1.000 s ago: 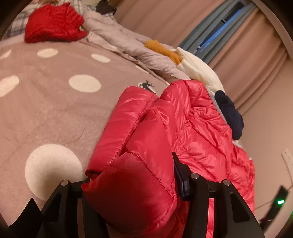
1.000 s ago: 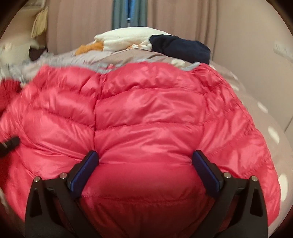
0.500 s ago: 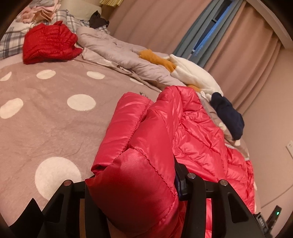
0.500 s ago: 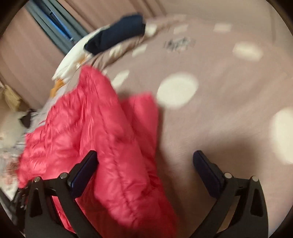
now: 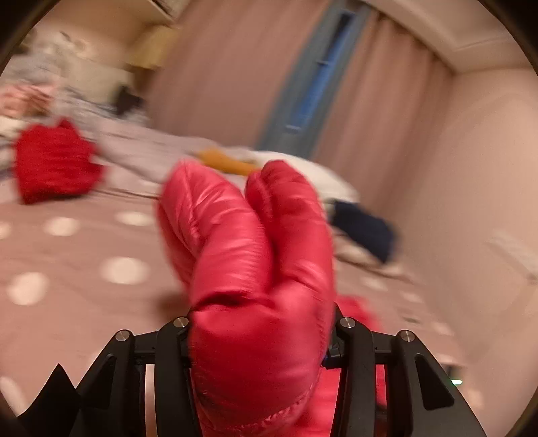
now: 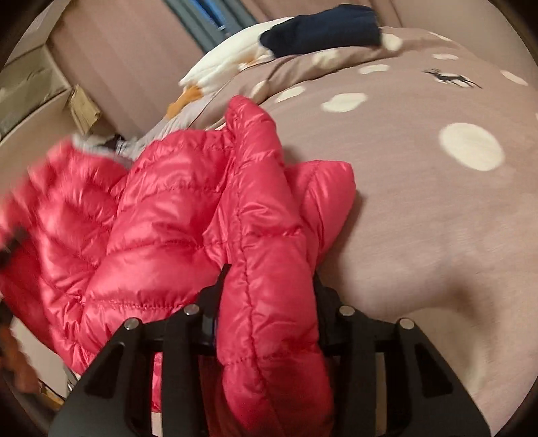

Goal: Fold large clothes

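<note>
Showing the left wrist view: the left gripper (image 5: 260, 336) is clamped on a thick puffed fold of the red down jacket (image 5: 248, 255), which rises from the jaws toward 12 o'clock in two lobes, lifted clear of the dotted bedspread (image 5: 84, 269). A second red garment (image 5: 53, 164) lies at 10 o'clock, a navy garment (image 5: 363, 232) at 3 o'clock. The frame is motion-blurred. Risk: the slick shell, bunched thickly between the fingers, could slide out under a fast swing, since only the outer layers may be caught.

Showing the right wrist view: the right gripper (image 6: 265, 312) is closed on a quilted edge of the same red down jacket (image 6: 175, 215), whose bulk sprawls toward 9 o'clock, partly off the dotted bedspread (image 6: 437, 208), with one end resting on the cover at 1 o'clock. The navy garment (image 6: 322, 27) sits at 12 o'clock on a white garment (image 6: 228, 64). Risk: the overhanging mass could drag the jacket off the bed edge; uneven pull between the two grips could twist the fold and trap air, leaving it springing open.
</note>
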A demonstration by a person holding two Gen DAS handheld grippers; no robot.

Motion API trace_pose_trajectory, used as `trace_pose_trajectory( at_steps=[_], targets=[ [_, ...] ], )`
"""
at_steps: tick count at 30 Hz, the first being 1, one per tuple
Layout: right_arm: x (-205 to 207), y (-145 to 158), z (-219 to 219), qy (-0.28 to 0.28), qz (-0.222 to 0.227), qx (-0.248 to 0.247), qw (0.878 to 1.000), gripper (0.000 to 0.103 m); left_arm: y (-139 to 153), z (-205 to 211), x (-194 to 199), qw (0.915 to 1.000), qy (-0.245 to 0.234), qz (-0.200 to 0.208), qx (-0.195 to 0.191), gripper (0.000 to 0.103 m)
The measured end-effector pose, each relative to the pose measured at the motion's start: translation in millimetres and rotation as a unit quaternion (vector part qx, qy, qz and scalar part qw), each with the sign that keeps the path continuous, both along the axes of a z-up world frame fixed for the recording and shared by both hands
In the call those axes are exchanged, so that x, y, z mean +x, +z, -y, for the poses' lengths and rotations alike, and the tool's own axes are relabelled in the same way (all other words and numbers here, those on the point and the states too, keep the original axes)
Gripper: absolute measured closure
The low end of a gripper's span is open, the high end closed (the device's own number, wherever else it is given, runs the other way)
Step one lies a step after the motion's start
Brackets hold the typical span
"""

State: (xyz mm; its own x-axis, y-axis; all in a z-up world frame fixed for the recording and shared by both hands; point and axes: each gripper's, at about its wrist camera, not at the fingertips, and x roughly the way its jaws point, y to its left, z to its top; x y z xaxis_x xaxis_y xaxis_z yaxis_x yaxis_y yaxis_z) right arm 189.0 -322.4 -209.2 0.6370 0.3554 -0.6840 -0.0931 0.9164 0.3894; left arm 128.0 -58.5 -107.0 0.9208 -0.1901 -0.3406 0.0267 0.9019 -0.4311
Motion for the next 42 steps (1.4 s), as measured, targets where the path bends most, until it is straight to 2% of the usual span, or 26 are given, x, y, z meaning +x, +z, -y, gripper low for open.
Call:
trace_pose_trajectory(
  at_steps=[3, 5, 6, 8, 10, 11, 12, 13, 15, 18, 22, 27, 31, 33, 37, 39, 41, 42],
  targets=[
    [4.7, -1.5, -0.5, -0.007, -0.001, -0.002, 1.000, 0.056, 0.8, 35.0, 9.8, 0.9975, -0.069, -0.004, -0.017, 0.056],
    [6.3, -5.8, 14.5, -0.018, -0.015, 0.034, 0.999, 0.051, -5.4, 65.8, 15.9, 0.9948, -0.100, -0.023, 0.000, 0.048],
    [7.7, -8.6, 25.9, -0.025, -0.025, 0.067, 0.997, 0.050, -10.5, 82.6, 17.9, 0.9924, -0.118, -0.032, 0.013, 0.046],
    [9.5, -10.1, 44.9, -0.041, -0.039, 0.112, 0.992, 0.048, -19.3, 112.8, 18.9, 0.9860, -0.154, -0.043, 0.049, 0.033],
    [5.4, -4.5, 61.2, -0.068, -0.036, 0.124, 0.989, 0.027, -23.7, 133.1, 16.4, 0.9795, -0.181, -0.036, 0.079, 0.024],
    [0.6, 1.3, 69.2, -0.089, -0.022, 0.115, 0.989, 0.021, -25.4, 143.5, 15.8, 0.9757, -0.194, -0.035, 0.096, 0.021],
    [-7.2, 8.8, 78.0, -0.120, 0.000, 0.091, 0.989, 0.008, -26.4, 148.4, 16.3, 0.9741, -0.198, -0.037, 0.102, 0.019],
    [-14.0, 14.5, 84.2, -0.147, 0.014, 0.070, 0.987, 0.000, -27.6, 153.2, 17.8, 0.9729, -0.203, -0.040, 0.102, 0.015],
    [-24.1, 22.9, 104.9, -0.200, 0.033, 0.044, 0.978, 0.000, -31.7, 159.4, 26.6, 0.9715, -0.212, -0.058, 0.088, 0.010],
    [-36.7, 25.4, 134.5, -0.256, 0.033, 0.044, 0.965, 0.000, -40.2, 165.5, 41.6, 0.9709, -0.208, -0.083, 0.085, 0.009],
    [-46.6, 27.2, 165.8, -0.299, 0.032, 0.061, 0.952, 0.000, -61.3, 189.8, 56.1, 0.9650, -0.186, -0.124, 0.138, 0.009],
    [-45.8, 34.3, 171.4, -0.310, 0.042, 0.013, 0.950, 0.000, -91.4, 233.1, 64.5, 0.9509, -0.145, -0.148, 0.230, 0.009],
    [-50.5, 34.9, 183.6, -0.304, 0.045, 0.004, 0.952, 0.000, -103.4, 257.4, 74.2, 0.9389, -0.141, -0.161, 0.270, 0.003],
    [-51.3, 35.0, 187.9, -0.304, 0.044, 0.005, 0.952, 0.000, -112.8, 264.8, 82.0, 0.9350, -0.131, -0.162, 0.287, 0.003],
    [-59.3, 37.5, 194.0, -0.310, 0.050, 0.001, 0.949, 0.000, -127.8, 287.5, 77.1, 0.9219, -0.111, -0.154, 0.338, 0.003],
    [-62.5, 38.8, 199.4, -0.311, 0.052, 0.008, 0.949, 0.000, -122.9, 290.3, 76.8, 0.9162, -0.107, -0.150, 0.356, 0.002],
    [-65.3, 39.8, 204.2, -0.314, 0.055, 0.020, 0.948, 0.000, -110.4, 282.5, 74.2, 0.9238, -0.117, -0.156, 0.329, 0.002],
    [-67.0, 40.2, 206.7, -0.316, 0.056, 0.026, 0.947, 0.000, -98.6, 273.8, 72.5, 0.9323, -0.126, -0.162, 0.298, 0.002]
  ],
)
